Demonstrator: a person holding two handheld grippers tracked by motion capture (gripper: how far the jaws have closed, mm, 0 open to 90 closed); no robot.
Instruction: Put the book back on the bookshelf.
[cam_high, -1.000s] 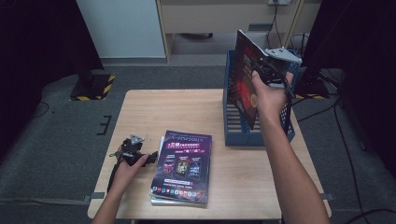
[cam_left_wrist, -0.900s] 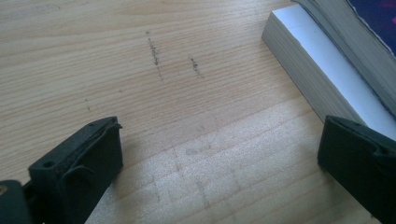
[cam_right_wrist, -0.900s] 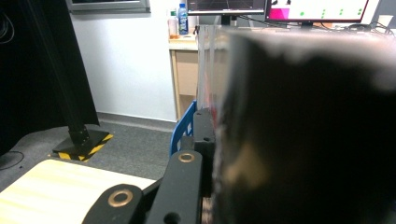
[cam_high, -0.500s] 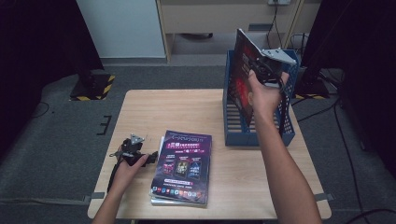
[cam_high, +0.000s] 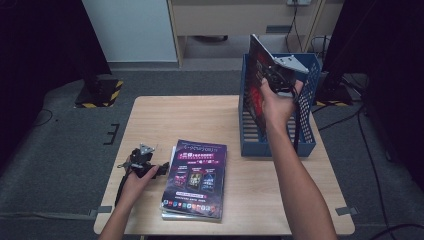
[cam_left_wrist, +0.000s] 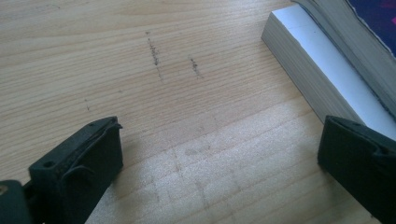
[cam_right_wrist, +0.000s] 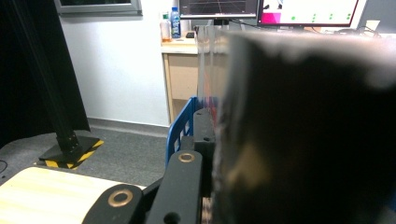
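Item held: one glossy dark-covered magazine with red print (cam_high: 256, 87), upright and tilted, pinched along its edge by the right claw (cam_high: 274, 80) — jaws pressed together on the cover, which stands close and blurred before the lens in the right gripper view (cam_right_wrist: 303, 130). Position: above the blue slatted plastic file crate (cam_high: 305, 142) at the far right of the pale wooden tabletop (cam_high: 200, 115), lower edge inside the crate's walls; whether it touches the crate floor cannot be told. Remaining stock: a short stack of glossy purple-covered magazines (cam_high: 195, 177) lying flat near the front edge. Left claw (cam_high: 145, 165): resting on the tabletop just left of that stack, jaws spread with bare wood between them (cam_left_wrist: 205, 140), nothing held. Step in hand, by judgement — filing the held magazine into the crate. Next move calls for lowering it straight between the walls until it stands, then parting the jaws.
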